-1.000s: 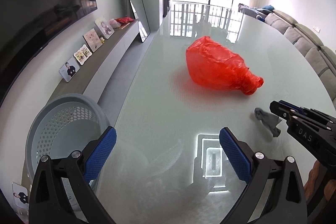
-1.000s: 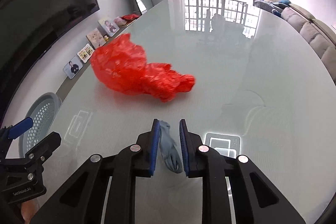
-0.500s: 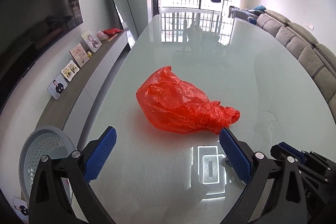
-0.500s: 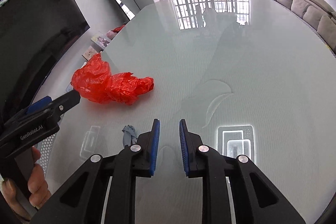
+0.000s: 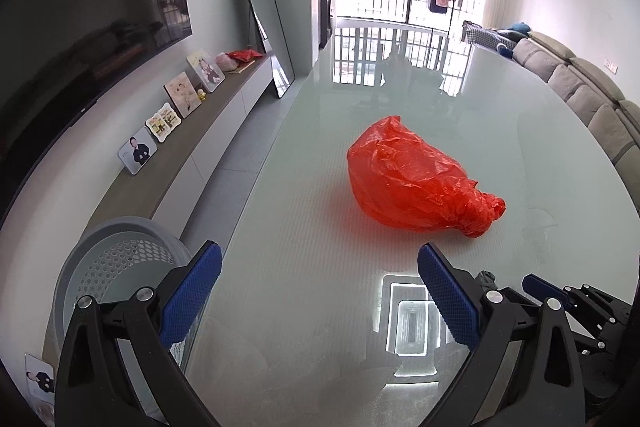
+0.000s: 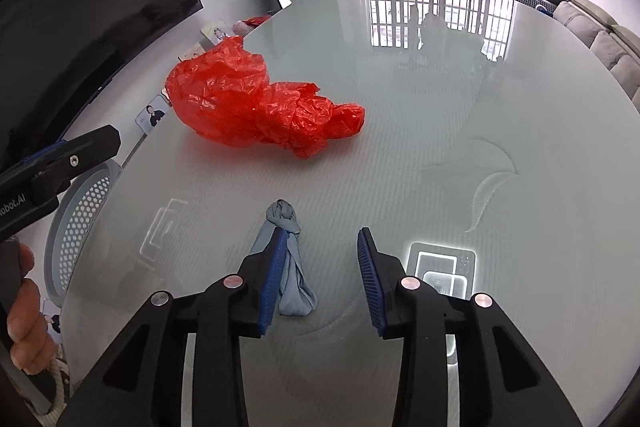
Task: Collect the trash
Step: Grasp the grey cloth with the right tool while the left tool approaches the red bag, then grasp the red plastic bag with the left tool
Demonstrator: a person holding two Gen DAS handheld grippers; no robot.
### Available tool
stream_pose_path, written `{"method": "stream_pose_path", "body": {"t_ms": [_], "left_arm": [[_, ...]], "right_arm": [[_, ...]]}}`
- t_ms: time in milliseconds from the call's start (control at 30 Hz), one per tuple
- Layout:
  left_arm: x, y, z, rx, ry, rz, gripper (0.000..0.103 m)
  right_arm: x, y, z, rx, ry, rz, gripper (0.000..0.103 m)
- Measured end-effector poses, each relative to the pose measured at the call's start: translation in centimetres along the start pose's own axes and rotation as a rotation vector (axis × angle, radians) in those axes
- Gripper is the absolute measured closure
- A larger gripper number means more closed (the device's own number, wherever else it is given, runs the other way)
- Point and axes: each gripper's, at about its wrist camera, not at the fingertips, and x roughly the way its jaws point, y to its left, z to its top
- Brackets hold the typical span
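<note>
Tongs on the right (image 6: 320, 281) are opening over a grey rag (image 6: 291, 267) low in frame, left tongs (image 5: 320, 297) spread; next, likely pinching it for the basket (image 5: 120, 263).

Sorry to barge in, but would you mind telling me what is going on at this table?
A person holding a gripper in each hand is collecting trash from a glass table. The right gripper has its jaws opening around a twisted grey-blue cloth scrap that lies on the glass beside one pad. The left gripper is open and empty. A crumpled red plastic bag lies untouched further along, and a perforated grey basket stands beside the table.
</note>
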Motion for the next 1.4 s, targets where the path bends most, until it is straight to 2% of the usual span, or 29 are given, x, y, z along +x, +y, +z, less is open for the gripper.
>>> {"method": "stream_pose_path", "body": {"t_ms": [67, 133, 233, 433, 500, 600, 633, 833, 1033, 1400], "left_arm": [[-0.1, 0.5, -0.2, -0.002, 0.000, 0.005, 0.006], [-0.1, 0.9, -0.3, -0.004, 0.000, 0.009, 0.006], [0.0, 1.3, -0.6, -0.012, 0.004, 0.007, 0.006], [0.7, 1.9, -1.0, -0.019, 0.018, -0.005, 0.006], [0.8, 1.9, -1.1, -0.020, 0.023, -0.011, 0.006], [1.0, 1.8, -1.2, -0.022, 0.027, -0.019, 0.006], [1.0, 1.7, -1.2, -0.022, 0.028, -0.021, 0.006], [1.5, 0.6, -1.1, -0.011, 0.038, -0.039, 0.006], [1.7, -1.8, -0.4, 0.018, 0.038, -0.066, 0.006], [3.9, -6.3, 3.7, 0.025, 0.049, -0.148, 0.006]], "right_arm": [[-0.5, 0.3, 0.2, -0.004, -0.021, 0.018, 0.058], [-0.9, 0.7, 0.4, -0.015, -0.034, 0.034, 0.055], [-0.3, 1.6, 0.4, -0.040, -0.022, 0.024, 0.055], [1.9, 2.6, 0.5, -0.064, 0.019, -0.051, 0.055], [2.0, 3.0, 0.6, -0.076, 0.012, -0.064, 0.059], [2.4, 4.0, 0.6, -0.118, 0.011, -0.098, 0.086], [2.4, 4.1, 0.5, -0.130, 0.009, -0.104, 0.088], [2.1, 3.3, 0.8, -0.089, 0.002, -0.063, 0.090], [0.0, 0.4, 1.1, 0.010, -0.039, -0.050, 0.090], [-3.2, -3.8, 0.6, 0.125, -0.100, -0.060, 0.090]]}}
